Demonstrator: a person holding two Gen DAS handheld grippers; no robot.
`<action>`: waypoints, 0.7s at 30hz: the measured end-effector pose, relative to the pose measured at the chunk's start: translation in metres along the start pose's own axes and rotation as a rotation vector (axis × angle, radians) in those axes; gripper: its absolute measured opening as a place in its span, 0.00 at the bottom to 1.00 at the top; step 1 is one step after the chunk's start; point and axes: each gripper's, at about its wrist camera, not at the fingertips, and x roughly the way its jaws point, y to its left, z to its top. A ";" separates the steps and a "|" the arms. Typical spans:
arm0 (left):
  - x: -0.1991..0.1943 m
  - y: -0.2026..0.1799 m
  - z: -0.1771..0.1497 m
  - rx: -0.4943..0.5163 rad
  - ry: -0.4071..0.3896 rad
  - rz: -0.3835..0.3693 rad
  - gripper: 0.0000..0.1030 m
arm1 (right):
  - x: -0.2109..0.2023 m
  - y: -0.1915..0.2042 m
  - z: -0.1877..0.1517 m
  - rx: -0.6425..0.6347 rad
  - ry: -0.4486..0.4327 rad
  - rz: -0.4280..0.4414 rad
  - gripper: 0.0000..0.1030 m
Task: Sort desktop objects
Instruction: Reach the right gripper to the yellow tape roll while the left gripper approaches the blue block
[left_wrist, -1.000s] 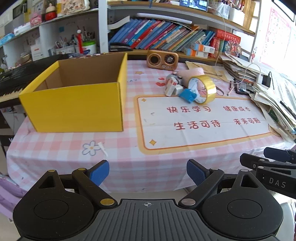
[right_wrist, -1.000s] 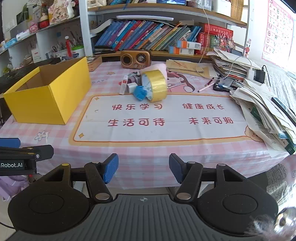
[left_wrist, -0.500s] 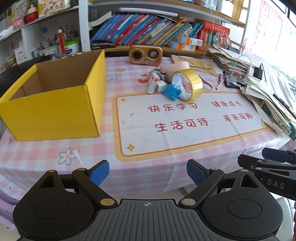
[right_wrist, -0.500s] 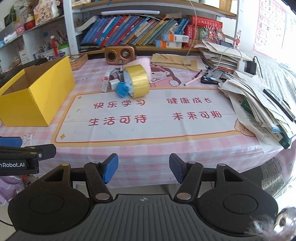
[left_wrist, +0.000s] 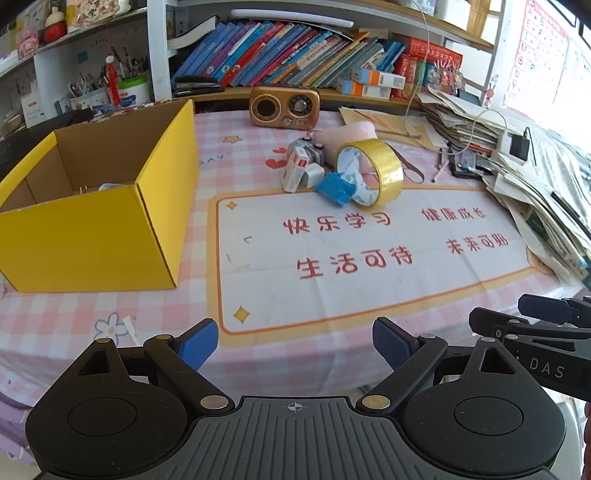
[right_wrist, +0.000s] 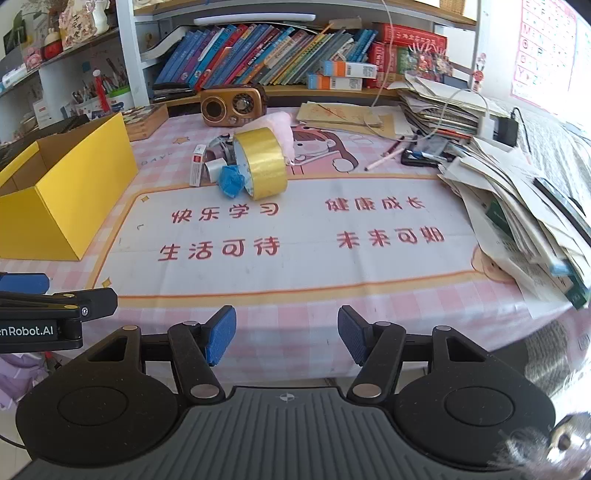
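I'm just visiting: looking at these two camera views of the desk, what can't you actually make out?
- Inside of the yellow box: in both wrist views its front wall hides most of the floor; only scraps show.
- Grey item behind the tape roll: in both views the roll and the small white box cover it.
- Blue crumpled thing: too small to identify.
- Paper pile: cut by the right edge in the left wrist view.

Left tongs (left_wrist: 295, 345) and right tongs (right_wrist: 287, 336) gape empty.
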 end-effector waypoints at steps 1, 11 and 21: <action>0.002 -0.001 0.002 -0.004 -0.001 0.003 0.90 | 0.003 -0.001 0.003 -0.006 0.001 0.006 0.57; 0.025 -0.011 0.025 -0.044 -0.008 0.046 0.90 | 0.034 -0.017 0.033 -0.054 0.008 0.058 0.57; 0.040 -0.021 0.046 -0.068 -0.024 0.119 0.90 | 0.063 -0.032 0.063 -0.093 0.002 0.135 0.57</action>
